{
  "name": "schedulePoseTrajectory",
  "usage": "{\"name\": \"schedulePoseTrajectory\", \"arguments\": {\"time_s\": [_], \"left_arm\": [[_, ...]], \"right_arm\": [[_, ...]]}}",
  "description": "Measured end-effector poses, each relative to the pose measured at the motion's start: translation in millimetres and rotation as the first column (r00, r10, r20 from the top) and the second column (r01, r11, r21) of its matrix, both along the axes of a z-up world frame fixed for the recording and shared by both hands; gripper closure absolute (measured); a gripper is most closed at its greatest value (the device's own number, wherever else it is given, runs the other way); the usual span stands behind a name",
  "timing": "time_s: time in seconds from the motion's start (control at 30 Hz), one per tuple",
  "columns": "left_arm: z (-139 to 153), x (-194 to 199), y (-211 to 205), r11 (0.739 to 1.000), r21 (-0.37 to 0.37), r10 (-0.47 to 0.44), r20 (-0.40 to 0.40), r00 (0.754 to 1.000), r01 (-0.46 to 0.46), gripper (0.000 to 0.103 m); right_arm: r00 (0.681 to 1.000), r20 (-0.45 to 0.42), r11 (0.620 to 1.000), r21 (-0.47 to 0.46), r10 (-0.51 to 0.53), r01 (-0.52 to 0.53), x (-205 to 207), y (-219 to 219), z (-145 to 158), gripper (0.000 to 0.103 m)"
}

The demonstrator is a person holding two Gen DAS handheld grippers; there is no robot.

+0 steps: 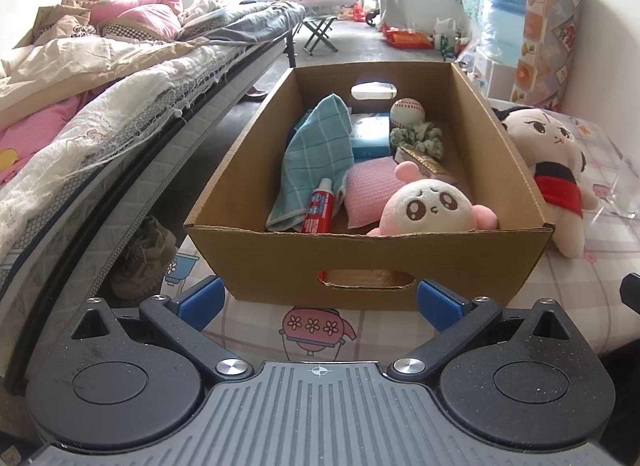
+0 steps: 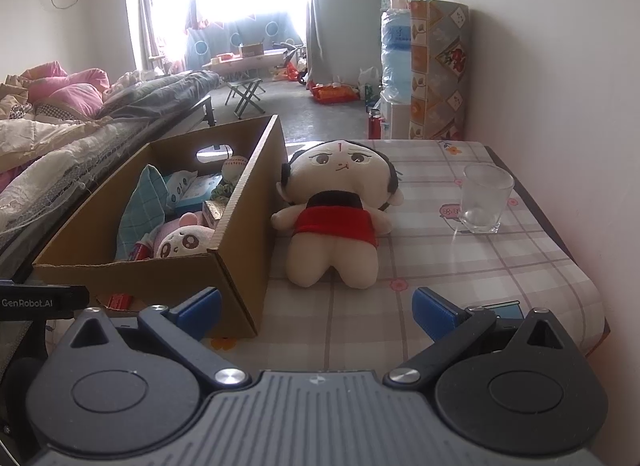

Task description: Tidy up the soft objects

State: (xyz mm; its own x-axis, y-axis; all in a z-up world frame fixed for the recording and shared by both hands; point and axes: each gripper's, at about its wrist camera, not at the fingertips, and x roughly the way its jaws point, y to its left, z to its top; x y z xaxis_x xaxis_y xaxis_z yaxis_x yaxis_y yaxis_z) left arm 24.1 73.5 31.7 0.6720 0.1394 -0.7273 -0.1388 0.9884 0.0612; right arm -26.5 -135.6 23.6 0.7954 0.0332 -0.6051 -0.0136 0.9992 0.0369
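Left tool: blue-padded fingers standing wide apart, gripping nothing, hovering low over the checked, cartoon-printed table.

Directly ahead of it: brown cardboard box with cut-out handles sitting on the table. Lying inside:
- teal checked cloth, draped at the left
- red toothpaste tube, leaning at the near wall
- pink mesh sponge
- round white-and-pink plush toy, resting against the near wall, to the right
- blue tissue pack
- green floral scrunchie
- white baseball at the far end

Right tool: fingers likewise spread wide, holding nothing.

Ahead of it: cream plush doll in a red top with black hair, lying on the table, touching the box's outer right wall. Further right, well apart: clear drinking glass standing upright.
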Motion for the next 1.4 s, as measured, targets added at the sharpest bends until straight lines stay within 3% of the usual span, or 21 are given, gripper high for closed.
{"name": "schedulePoseTrajectory", "arguments": {"time_s": [1.4], "left_arm": [[-2.7,2.5,0.9,1.0,-0.001,0.0,-0.008,1.0,0.0,0.0]], "right_arm": [[1.0,-0.004,1.0,-0.002,0.002,-0.002,1.7,0.2,-1.1,0.0]]}}
